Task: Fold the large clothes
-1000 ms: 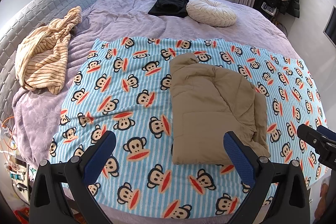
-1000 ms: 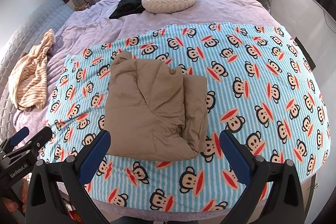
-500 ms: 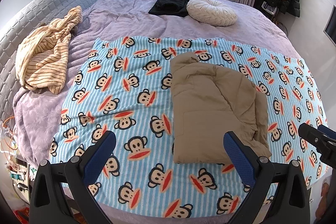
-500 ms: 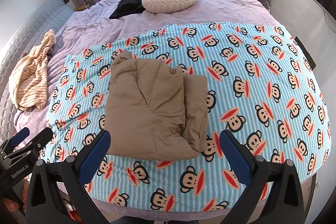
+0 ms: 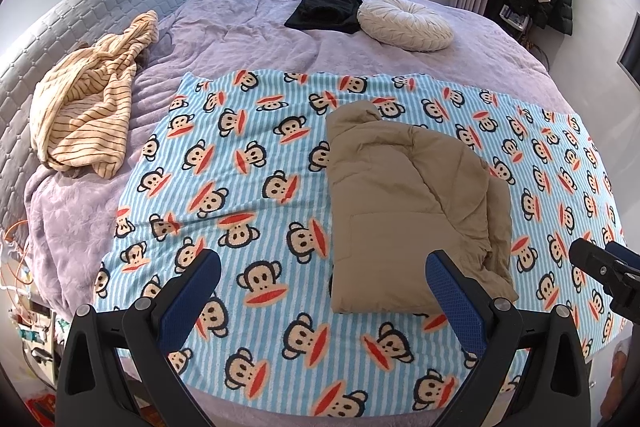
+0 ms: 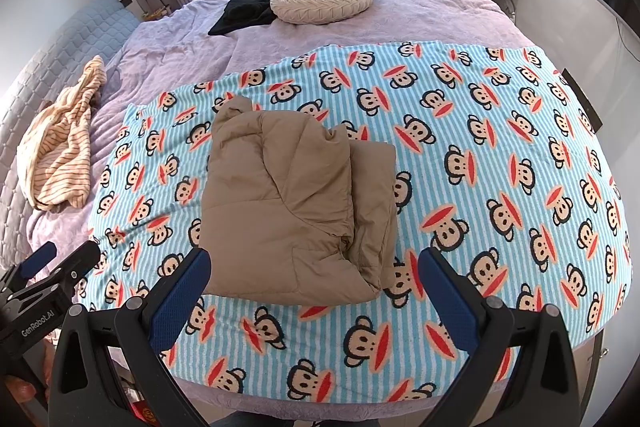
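Tan quilted fabric, a padded jacket (image 5: 408,211) folded into a thick rectangular bundle, is seen lying flat on a blue-and-white striped blanket printed with monkey faces (image 5: 248,155), toward the near edge of the bed and right of centre in the left wrist view. A narrower folded layer is seen protruding along the bundle's right side in the right wrist view (image 6: 296,207). The blanket is spread over a lilac bedspread (image 5: 248,27) that covers the bed. The left claw (image 5: 326,297) is held above the near edge of the blanket with its blue-padded fingers (image 5: 192,299) spread wide apart and nothing between them; its right finger is seen overlapping the near right corner of the jacket in the frame, though contact cannot be told. The right claw (image 6: 314,295) is likewise held spread apart and empty, the jacket's near edge being framed between its fingers. A cream striped garment (image 5: 88,115) is seen crumpled near the grey quilted headboard (image 5: 60,27). A black folded garment (image 5: 326,9) and a round cream pleated cushion (image 5: 404,23) are seen just beside each other at the far side of the bed.
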`<action>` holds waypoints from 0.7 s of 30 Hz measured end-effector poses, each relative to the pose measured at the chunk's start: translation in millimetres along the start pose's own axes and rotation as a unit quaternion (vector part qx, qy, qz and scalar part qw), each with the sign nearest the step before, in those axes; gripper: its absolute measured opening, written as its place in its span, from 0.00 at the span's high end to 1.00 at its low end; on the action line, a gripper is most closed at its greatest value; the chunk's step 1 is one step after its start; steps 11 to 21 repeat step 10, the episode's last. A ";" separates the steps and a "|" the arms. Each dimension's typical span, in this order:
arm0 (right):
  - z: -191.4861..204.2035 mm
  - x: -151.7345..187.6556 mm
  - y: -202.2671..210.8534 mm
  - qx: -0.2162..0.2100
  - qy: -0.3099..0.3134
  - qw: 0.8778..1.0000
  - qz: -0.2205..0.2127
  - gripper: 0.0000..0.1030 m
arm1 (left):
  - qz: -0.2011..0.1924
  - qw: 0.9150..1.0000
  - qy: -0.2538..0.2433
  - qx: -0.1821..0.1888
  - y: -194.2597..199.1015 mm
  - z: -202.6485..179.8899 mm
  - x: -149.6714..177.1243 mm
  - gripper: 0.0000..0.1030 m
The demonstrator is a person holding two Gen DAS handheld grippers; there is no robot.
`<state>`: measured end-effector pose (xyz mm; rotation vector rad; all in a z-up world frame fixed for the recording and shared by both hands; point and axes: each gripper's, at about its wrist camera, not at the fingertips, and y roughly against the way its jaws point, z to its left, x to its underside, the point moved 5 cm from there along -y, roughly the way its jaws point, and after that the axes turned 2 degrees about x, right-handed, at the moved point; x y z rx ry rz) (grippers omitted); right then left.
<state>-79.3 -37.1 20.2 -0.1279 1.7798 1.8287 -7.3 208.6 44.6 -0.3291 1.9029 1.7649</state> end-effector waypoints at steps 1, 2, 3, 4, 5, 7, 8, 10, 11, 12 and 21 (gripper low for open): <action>0.2 -0.2 -0.1 0.000 0.000 1.000 0.000 0.00 | 0.000 1.000 0.001 0.000 0.2 1.6 0.4 0.01; -0.4 0.1 0.0 0.000 0.000 1.000 0.000 0.00 | 0.000 1.000 0.000 0.000 -1.2 0.7 -0.7 0.01; 0.5 -0.6 -0.3 0.000 0.000 1.000 0.000 0.00 | -0.001 1.000 0.000 0.000 -1.3 0.4 -1.0 0.01; -0.6 0.0 -0.2 0.000 0.000 1.000 0.000 0.00 | -0.002 1.000 -0.001 0.000 -1.1 1.8 -0.8 0.01; 0.0 -0.5 -0.5 0.000 0.000 1.000 0.001 0.00 | -0.002 1.000 -0.001 0.001 -1.4 1.3 -1.4 0.01; 1.2 0.1 -0.6 0.000 0.001 1.000 0.001 0.00 | -0.004 1.000 -0.003 0.002 -1.3 1.2 -2.1 0.01; 0.3 0.5 -0.3 0.000 0.000 1.000 0.001 0.00 | -0.005 1.000 -0.004 0.003 -2.0 -1.0 -2.7 0.01; 0.4 0.5 -0.3 0.000 0.000 1.000 0.001 0.00 | -0.004 1.000 -0.006 0.004 -2.4 -3.3 -3.1 0.01; 0.4 0.5 -0.3 0.000 0.000 1.000 0.001 0.00 | -0.004 1.000 -0.006 0.004 -2.4 -3.3 -3.1 0.01; 0.4 0.5 -0.3 0.000 0.000 1.000 0.001 0.00 | -0.004 1.000 -0.006 0.004 -2.4 -3.3 -3.1 0.01; 0.4 0.5 -0.3 0.000 0.000 1.000 0.001 0.00 | -0.004 1.000 -0.006 0.004 -2.4 -3.3 -3.1 0.01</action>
